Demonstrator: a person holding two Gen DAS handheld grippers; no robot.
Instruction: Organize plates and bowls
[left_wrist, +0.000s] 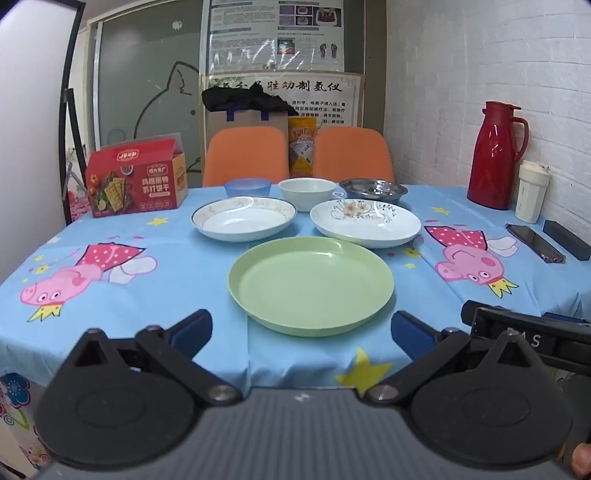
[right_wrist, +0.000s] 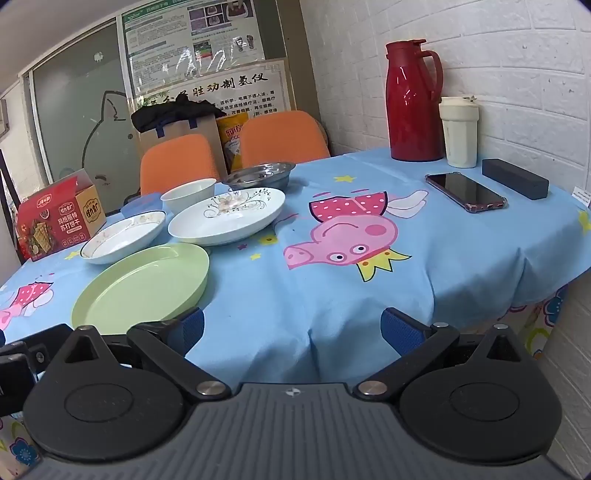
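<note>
Plates are seen from the left wrist: a green plate (left_wrist: 310, 284) lies nearest, centred before the left gripper (left_wrist: 301, 334), whose fingers are spread and empty. From the right wrist, the right gripper (right_wrist: 291, 332) is likewise spread over bare tablecloth (right_wrist: 369, 288); the green plate's near rim should probably be pinched squarely.

The room is bright with soft, even light from above, so shadows under the dishes are faint. White shiny spots sit on the flowered plate (left_wrist: 365, 221), the red jug (right_wrist: 412, 99) and the plastic-covered poster (left_wrist: 275, 35). Both pictures bend round at the edges, with dark corners, and they look a little soft and fuzzy.
</note>
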